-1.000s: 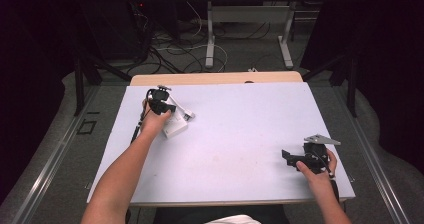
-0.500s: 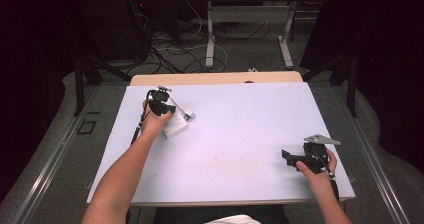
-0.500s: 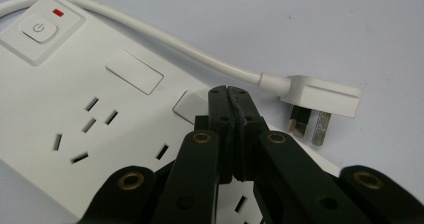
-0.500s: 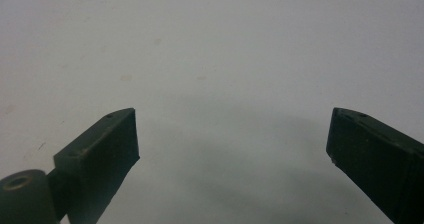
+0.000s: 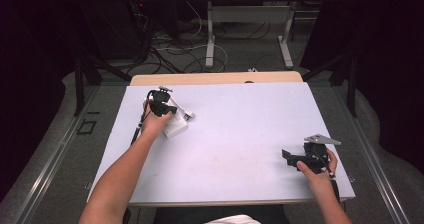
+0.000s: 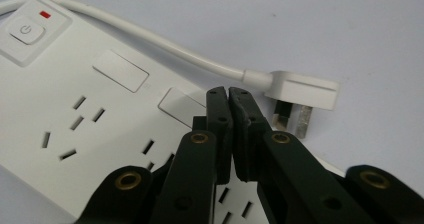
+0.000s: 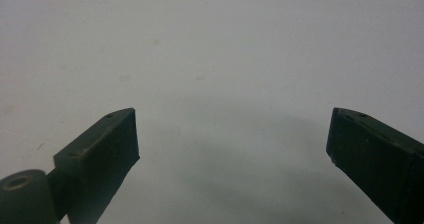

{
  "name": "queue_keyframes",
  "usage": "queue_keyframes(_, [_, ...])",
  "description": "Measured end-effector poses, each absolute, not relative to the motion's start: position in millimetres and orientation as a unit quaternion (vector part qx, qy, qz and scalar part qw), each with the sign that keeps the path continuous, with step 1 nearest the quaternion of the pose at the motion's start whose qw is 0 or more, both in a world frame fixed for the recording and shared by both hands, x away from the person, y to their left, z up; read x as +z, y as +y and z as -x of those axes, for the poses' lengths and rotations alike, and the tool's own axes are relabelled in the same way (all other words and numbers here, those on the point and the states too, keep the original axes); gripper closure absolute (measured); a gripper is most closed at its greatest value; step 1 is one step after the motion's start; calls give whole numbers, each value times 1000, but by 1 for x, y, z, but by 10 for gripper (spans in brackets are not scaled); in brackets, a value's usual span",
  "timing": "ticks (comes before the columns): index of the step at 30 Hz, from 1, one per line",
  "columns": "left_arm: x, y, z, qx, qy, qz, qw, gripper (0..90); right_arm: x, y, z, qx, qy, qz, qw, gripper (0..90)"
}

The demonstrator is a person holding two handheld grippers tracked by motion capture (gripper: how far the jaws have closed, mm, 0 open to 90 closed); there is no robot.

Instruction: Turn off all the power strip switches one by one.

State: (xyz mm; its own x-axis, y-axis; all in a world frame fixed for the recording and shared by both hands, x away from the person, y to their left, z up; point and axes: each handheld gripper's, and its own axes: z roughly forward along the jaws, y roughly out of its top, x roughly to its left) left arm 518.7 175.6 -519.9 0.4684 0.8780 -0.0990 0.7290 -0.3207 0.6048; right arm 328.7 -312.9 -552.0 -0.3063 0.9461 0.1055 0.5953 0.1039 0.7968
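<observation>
Nothing has shifted on the counter (image 5: 240,134) over the last second

The left gripper (image 6: 229,91) keeps its jaws pressed together, tips on the white power strip (image 6: 75,109) beside a socket shutter, gripping nothing; its plug (image 6: 300,91) lies just beyond, unplugged; the right gripper (image 7: 232,139) stays well apart, jaws spread over bare surface; likely still lining up a press.

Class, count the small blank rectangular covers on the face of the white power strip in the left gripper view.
2. One cover sits below and right of the power button; the second cover lies further right, at the closed left gripper tips. Others may be hidden behind the jaws.
</observation>
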Motion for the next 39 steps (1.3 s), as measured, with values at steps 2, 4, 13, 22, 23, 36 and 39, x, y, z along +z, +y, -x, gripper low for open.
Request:
queue_keyframes(2, [-519,175,-515,119,498,-804,302,877,-552,-313,-329,390,708,-544,226,58])
queue_keyframes(4, [-518,175,-513,119,496,-804,306,877,-552,-313,-329,390,708,-544,225,59])
queue_keyframes(13, [-519,177,-506,111,491,-807,310,875,-552,-312,-329,387,709,-545,224,60])
queue_keyframes(22, [-522,173,-500,105,480,-815,307,873,-552,-313,-329,389,708,-544,225,60])
queue_keyframes(23, [-522,173,-500,103,477,-817,307,873,-552,-313,-329,389,708,-545,225,60])
queue_keyframes(36, [-523,171,-498,100,474,-819,309,864,-552,-312,-328,388,709,-544,224,60])
queue_keyframes(39, [-523,171,-497,101,472,-820,308,865,-552,-313,-328,388,709,-544,224,60])
